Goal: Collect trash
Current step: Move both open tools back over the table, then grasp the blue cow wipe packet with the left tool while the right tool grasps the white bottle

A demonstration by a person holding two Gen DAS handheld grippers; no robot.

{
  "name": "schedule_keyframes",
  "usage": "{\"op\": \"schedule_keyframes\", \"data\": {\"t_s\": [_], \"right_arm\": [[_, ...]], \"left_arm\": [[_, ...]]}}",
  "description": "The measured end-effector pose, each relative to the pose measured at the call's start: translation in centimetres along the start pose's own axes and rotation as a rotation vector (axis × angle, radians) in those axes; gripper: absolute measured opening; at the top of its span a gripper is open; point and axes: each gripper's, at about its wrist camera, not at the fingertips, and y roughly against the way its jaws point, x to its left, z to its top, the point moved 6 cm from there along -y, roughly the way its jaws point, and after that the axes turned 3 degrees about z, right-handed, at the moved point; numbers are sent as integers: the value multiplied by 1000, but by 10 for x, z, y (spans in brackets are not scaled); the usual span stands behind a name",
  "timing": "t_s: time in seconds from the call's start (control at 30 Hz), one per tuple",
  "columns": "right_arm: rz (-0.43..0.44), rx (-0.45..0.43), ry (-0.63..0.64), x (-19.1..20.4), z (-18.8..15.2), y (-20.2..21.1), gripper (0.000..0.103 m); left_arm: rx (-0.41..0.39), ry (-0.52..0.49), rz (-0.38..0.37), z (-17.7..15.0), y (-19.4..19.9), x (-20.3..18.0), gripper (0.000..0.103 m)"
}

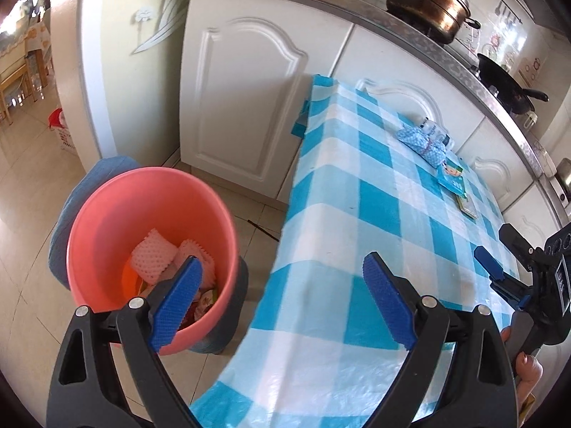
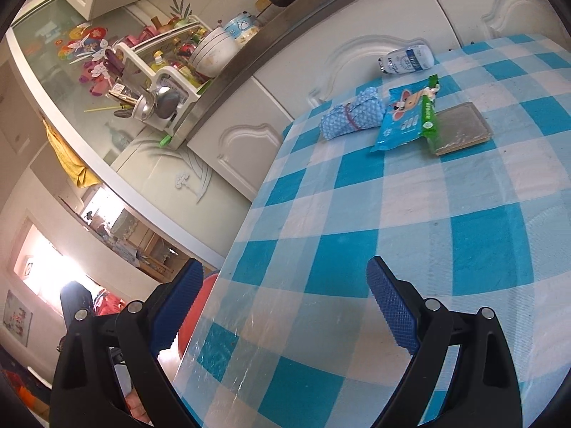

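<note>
Trash (image 2: 405, 121) on checked cloth: blue wrapper, green packet, blue dotted bundle, white bottle; both grippers' jaws spread.

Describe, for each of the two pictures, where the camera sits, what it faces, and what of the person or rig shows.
Left wrist: sits on the left hand-held gripper, faces the pink bucket and checked table; right hand-held gripper and fingers show.
Right wrist: sits on the right hand-held gripper, faces the table's wrappers and cabinets.
Shared: table, polka-dot bundle, bottle.
</note>
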Motion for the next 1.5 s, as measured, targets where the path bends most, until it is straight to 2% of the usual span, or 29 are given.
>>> {"op": "schedule_keyframes", "data": {"t_s": [0.27,0.57,0.97,1.1,1.37,1.5], "right_arm": [[-12,-61,-48,-30,17,24,92],[-20,-100,-98,-57,27,42,92],[-25,-149,-140,-81,37,64,92],[-31,-170,-149,-89,41,73,92],[-41,-220,-173,-105,51,93,92],[-37,-233,-192,-113,54,98,92]], "left_arm": [[-2,-84,-25,6,-9,-47,92],[16,-150,-39,1,-21,-83,92],[16,-200,-74,6,-30,-129,92],[10,-235,-107,12,-40,-158,92],[17,-331,-224,29,-75,-237,92],[24,-398,-230,39,-106,-276,92]]}}
